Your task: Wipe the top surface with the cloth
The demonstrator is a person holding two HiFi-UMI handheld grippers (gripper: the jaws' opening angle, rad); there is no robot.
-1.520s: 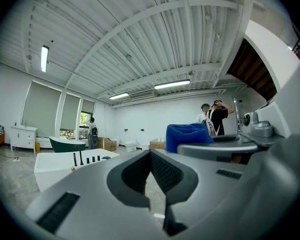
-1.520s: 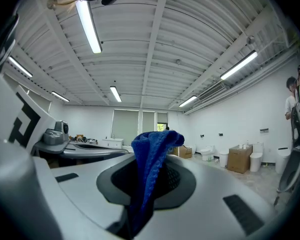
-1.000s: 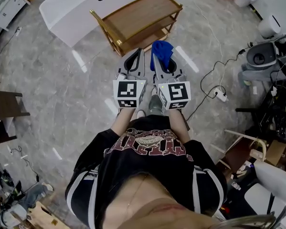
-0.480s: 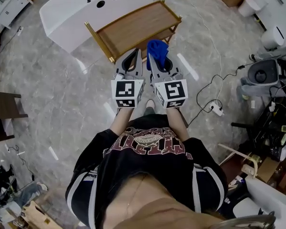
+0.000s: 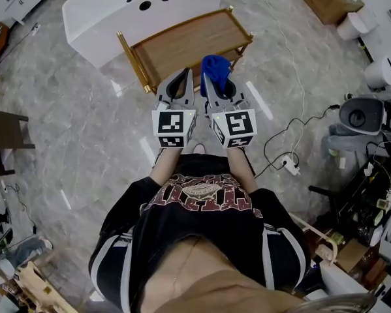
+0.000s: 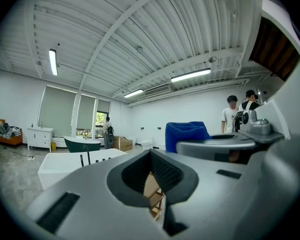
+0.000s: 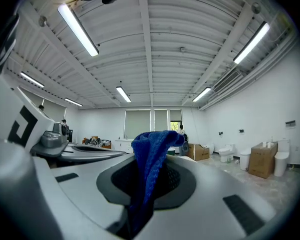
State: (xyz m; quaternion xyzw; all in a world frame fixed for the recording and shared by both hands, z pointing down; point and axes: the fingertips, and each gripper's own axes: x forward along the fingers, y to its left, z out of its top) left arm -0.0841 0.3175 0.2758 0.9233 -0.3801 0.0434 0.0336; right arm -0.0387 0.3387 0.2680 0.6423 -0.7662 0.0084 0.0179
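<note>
Holds left gripper with jaws pressed together on nothing. Pinches cloth in right gripper just beside it. Keeps both in the air by shelf top's near edge.

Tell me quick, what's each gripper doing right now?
Left gripper: shut, nothing between its jaws.
Right gripper: shut on the blue cloth.
</note>
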